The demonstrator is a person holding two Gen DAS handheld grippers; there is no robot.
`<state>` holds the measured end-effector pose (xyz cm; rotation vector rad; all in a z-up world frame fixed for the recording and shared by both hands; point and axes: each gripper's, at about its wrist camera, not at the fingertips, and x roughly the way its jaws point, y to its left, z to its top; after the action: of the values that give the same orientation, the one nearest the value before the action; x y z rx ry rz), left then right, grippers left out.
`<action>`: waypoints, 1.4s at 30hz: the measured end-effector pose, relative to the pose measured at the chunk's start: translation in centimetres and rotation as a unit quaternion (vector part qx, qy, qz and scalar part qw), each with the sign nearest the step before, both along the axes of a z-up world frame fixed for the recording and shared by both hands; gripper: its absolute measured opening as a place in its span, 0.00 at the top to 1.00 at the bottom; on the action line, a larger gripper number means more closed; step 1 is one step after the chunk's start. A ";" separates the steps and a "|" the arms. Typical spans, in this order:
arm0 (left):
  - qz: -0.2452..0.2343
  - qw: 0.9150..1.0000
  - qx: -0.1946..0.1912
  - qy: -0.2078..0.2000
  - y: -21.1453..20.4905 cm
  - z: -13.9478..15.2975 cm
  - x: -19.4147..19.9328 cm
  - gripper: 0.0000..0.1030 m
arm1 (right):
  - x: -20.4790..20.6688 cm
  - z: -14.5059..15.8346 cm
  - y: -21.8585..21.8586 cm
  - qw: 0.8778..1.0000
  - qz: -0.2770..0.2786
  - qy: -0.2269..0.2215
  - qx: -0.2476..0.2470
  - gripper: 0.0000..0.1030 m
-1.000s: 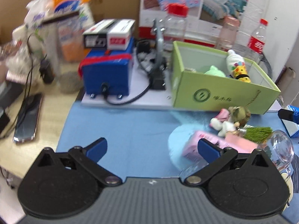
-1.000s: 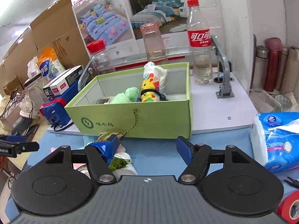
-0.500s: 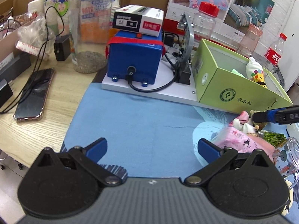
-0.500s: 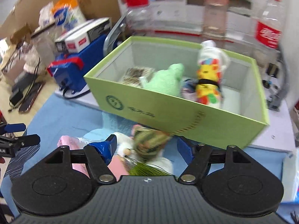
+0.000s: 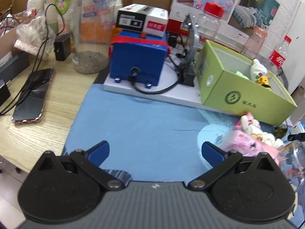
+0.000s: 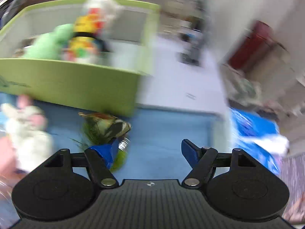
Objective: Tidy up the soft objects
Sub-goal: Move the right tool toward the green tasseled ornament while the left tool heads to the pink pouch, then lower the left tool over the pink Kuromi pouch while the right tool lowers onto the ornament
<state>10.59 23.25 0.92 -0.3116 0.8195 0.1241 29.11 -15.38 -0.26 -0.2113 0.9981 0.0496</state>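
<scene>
The left gripper hangs over the blue mat, jaws wide apart, nothing between them; the right gripper stands with jaws apart over the same mat, its view motion-blurred, its left finger just in front of a green-and-brown feathered toy lying beside the green box; that box holds a green plush and a yellow-and-white plush; a pink-and-white plush and a pink tissue pack lie on the mat before the box.
</scene>
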 end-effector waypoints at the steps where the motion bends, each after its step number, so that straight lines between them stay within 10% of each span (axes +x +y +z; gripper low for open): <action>1: -0.008 1.000 -0.001 -0.002 -0.5 0.4 0.2 0.01 | -1.2 0.4 -1.3 0.999 -0.005 -0.015 0.034 0.43; 11: -0.151 0.987 0.051 -0.019 -8.7 4.6 0.8 0.00 | -13.9 0.5 -5.2 0.943 -0.031 -0.165 0.289 0.42; 22: -0.292 0.924 0.245 -0.006 -17.5 3.8 0.9 0.00 | -16.6 -1.1 -8.1 0.919 -0.067 -0.166 0.350 0.41; 27: -0.308 0.915 0.260 0.017 -18.4 2.5 2.4 0.00 | -16.6 -1.1 -8.5 0.916 -0.065 -0.165 0.361 0.41; 32: -0.287 0.918 0.273 0.030 -17.7 1.6 4.3 0.00 | -15.5 -0.1 -8.0 0.916 -0.053 -0.170 0.361 0.40; 42: -0.146 0.951 0.265 0.057 -10.1 1.4 7.5 0.01 | -13.3 2.1 -6.0 0.920 -0.009 -0.181 0.347 0.40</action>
<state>18.08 13.14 2.31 0.3273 0.9042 0.0802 15.81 -21.42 1.86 0.4308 0.5625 0.3303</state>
